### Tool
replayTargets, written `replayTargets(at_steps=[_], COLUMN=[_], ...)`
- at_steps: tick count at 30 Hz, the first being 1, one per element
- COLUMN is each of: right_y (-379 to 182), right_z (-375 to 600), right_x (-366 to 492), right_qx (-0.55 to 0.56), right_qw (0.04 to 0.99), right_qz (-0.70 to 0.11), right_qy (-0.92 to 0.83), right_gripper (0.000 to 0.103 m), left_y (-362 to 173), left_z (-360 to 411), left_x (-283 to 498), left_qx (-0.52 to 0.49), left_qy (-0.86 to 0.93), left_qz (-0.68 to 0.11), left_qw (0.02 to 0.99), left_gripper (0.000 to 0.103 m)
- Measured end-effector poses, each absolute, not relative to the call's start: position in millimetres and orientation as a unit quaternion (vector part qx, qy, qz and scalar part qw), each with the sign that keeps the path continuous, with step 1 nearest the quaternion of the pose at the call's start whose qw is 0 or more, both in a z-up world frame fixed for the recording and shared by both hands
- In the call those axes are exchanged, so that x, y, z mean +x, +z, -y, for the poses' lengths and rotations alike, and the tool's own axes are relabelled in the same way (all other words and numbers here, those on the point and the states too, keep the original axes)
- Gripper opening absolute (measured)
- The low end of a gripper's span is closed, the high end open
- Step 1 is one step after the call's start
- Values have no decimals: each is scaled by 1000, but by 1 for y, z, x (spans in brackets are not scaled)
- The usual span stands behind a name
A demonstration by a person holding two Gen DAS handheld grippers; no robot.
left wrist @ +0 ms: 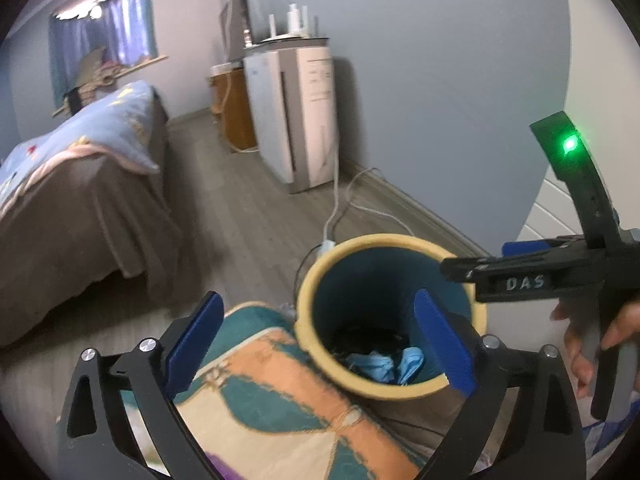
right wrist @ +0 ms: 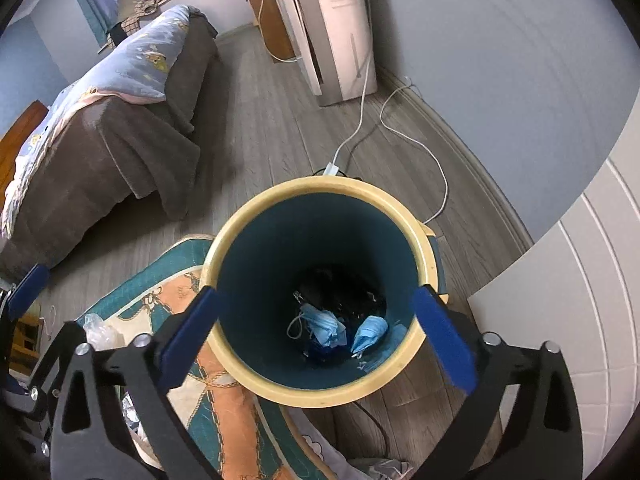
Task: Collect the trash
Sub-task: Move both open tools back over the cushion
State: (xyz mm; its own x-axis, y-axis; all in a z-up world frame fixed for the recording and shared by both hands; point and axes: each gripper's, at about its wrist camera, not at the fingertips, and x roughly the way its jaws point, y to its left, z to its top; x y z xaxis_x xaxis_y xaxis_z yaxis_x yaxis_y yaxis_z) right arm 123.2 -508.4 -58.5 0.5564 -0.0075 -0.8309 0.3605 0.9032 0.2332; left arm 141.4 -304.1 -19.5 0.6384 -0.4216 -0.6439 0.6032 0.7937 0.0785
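Note:
A round bin with a yellow rim (left wrist: 360, 242) (right wrist: 320, 190) and a dark teal inside stands on the wood floor. Crumpled blue face masks (left wrist: 380, 364) (right wrist: 326, 326) lie at its bottom on dark trash. My right gripper (right wrist: 316, 332) is open and empty, directly above the bin's mouth. My left gripper (left wrist: 320, 344) is open and empty, over the bin's near-left rim. The right gripper's black body (left wrist: 520, 276) shows in the left wrist view over the bin's right rim. Clear crumpled plastic (right wrist: 98, 330) lies on the rug at the left.
A patterned teal and orange rug (left wrist: 264, 392) (right wrist: 224, 400) lies beside the bin. A bed with a brown cover (left wrist: 80, 208) (right wrist: 120, 136) is at left. A white appliance (left wrist: 304, 108) (right wrist: 340, 24) and cables (right wrist: 400, 128) are behind the bin by the wall.

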Motion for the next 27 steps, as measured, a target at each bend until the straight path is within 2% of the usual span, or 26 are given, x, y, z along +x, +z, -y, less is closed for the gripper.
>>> replayTargets(at_steps=[19,27], right_y=[-23,-3], right_z=[444,382], right_x=[129,115], right_qx=[102,58], right_qw=[888,906], right_qz=[-441,-419], right_qy=[-82,-29], right_gripper=[97,97], left_y=[7,10], left_z=[159,102], left_x=[111,73], left_qx=[86,55], left_qy=[-188,-140], left_qz=[-321,-328], left_qw=[924,933], left_gripper=[98,98])
